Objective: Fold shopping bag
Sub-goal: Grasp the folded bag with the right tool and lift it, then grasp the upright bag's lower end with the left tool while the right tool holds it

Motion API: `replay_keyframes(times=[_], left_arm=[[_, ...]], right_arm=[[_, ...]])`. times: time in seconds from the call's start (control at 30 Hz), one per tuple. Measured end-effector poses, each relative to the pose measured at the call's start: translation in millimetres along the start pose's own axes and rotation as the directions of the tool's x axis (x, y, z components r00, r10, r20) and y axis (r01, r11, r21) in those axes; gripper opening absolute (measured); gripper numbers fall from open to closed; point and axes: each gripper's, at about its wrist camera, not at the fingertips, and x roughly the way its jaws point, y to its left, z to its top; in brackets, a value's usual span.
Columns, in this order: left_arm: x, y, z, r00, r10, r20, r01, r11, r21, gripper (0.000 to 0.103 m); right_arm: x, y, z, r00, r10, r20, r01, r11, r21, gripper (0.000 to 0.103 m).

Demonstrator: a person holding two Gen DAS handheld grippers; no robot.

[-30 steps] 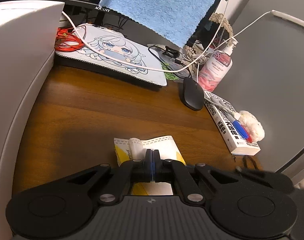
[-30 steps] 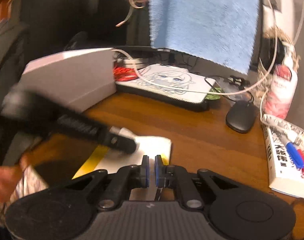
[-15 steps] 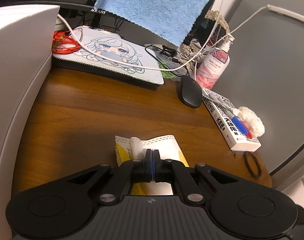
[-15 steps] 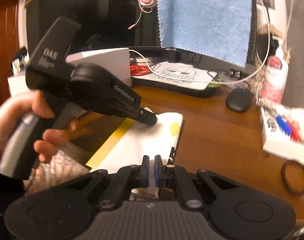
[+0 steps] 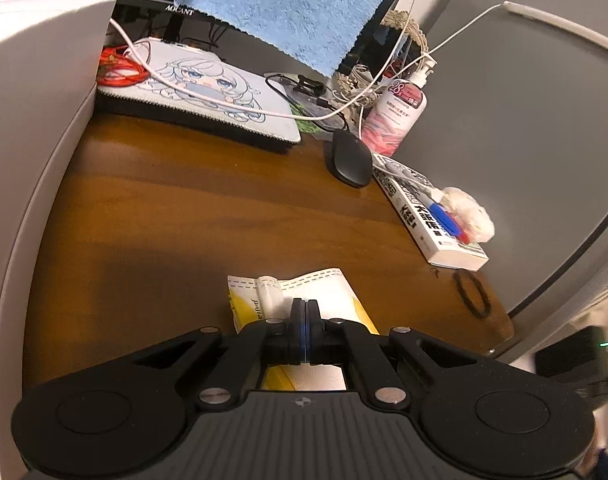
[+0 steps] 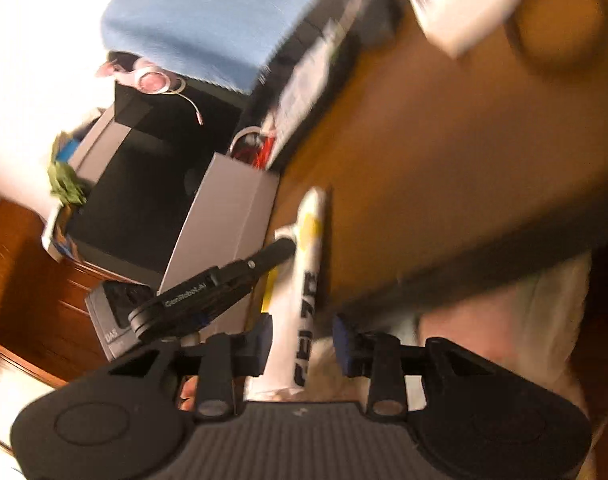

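The white and yellow shopping bag [image 5: 319, 286] lies partly folded on the wooden desk [image 5: 176, 216]. My left gripper [image 5: 304, 322] is shut, its tips resting on the bag's top near the white handle [image 5: 268, 294]; whether they pinch a layer is hidden. In the blurred, rolled right wrist view the bag [image 6: 309, 264] appears edge-on as a narrow strip with black lettering. It runs between the blue pads of my right gripper [image 6: 302, 342], which is open around its near end. The left gripper [image 6: 282, 248] touches the bag's far part there.
A white box [image 5: 28, 120] walls the left side. At the back are a printed mat [image 5: 208, 92] with cables and a hanging blue towel [image 5: 292, 4]. A black mouse [image 5: 349, 160], pump bottle [image 5: 399, 116], book [image 5: 423, 216] and hair tie [image 5: 473, 292] sit on the right.
My right gripper has opened and swung round, rolled sideways, to straddle the bag's near end. The left gripper has stayed shut in the same spot on the bag.
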Motion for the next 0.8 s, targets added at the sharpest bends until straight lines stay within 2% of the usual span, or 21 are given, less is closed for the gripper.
replay_keyframes(times=[0.1, 0.23, 0.27, 0.33, 0.47, 0.53, 0.57, 0.6, 0.67, 0.8], left_arm=[[-4, 1, -4, 1.0, -0.018, -0.007, 0.017, 1.0, -0.016, 0.003], [-9, 2, -11, 0.998, -0.056, -0.017, 0.055, 0.997, -0.054, 0.003], [-10, 3, -12, 0.998, -0.062, -0.016, 0.061, 0.996, -0.061, 0.003], [-12, 4, -14, 0.997, -0.077, -0.014, 0.076, 0.994, -0.075, 0.003], [-25, 4, -14, 0.99, -0.142, -0.003, 0.141, 0.984, -0.108, 0.004], [-39, 3, -12, 0.983, -0.181, 0.028, 0.183, 0.975, -0.129, 0.013], [-46, 2, -11, 0.979, -0.196, 0.049, 0.201, 0.97, -0.137, 0.026], [-55, 1, -10, 0.976, -0.206, 0.076, 0.215, 0.966, -0.144, 0.048], [-72, -2, -7, 0.967, -0.221, 0.123, 0.238, 0.96, -0.146, 0.075], [-92, -12, -5, 0.962, -0.231, 0.145, 0.246, 0.965, -0.092, 0.084]], right_arm=[[17, -19, 0, 0.996, 0.083, -0.027, -0.08, 0.992, 0.093, 0.033], [39, -30, -1, 0.978, 0.201, -0.058, -0.187, 0.966, 0.18, 0.032], [42, -30, -4, 0.976, 0.208, -0.065, -0.193, 0.965, 0.18, 0.031], [48, -29, -6, 0.977, 0.197, -0.086, -0.181, 0.97, 0.162, 0.019], [49, -30, -9, 0.976, 0.199, -0.084, -0.183, 0.97, 0.161, 0.012], [45, -31, -11, 0.974, 0.214, -0.071, -0.2, 0.966, 0.165, 0.011], [40, -28, -11, 0.972, 0.227, -0.063, -0.215, 0.964, 0.154, 0.011], [35, -26, -10, 0.969, 0.241, -0.054, -0.231, 0.963, 0.142, 0.011], [26, -20, -10, 0.963, 0.268, -0.038, -0.262, 0.958, 0.117, 0.011], [4, -4, -8, 0.939, 0.344, -0.026, -0.343, 0.939, 0.04, 0.011]])
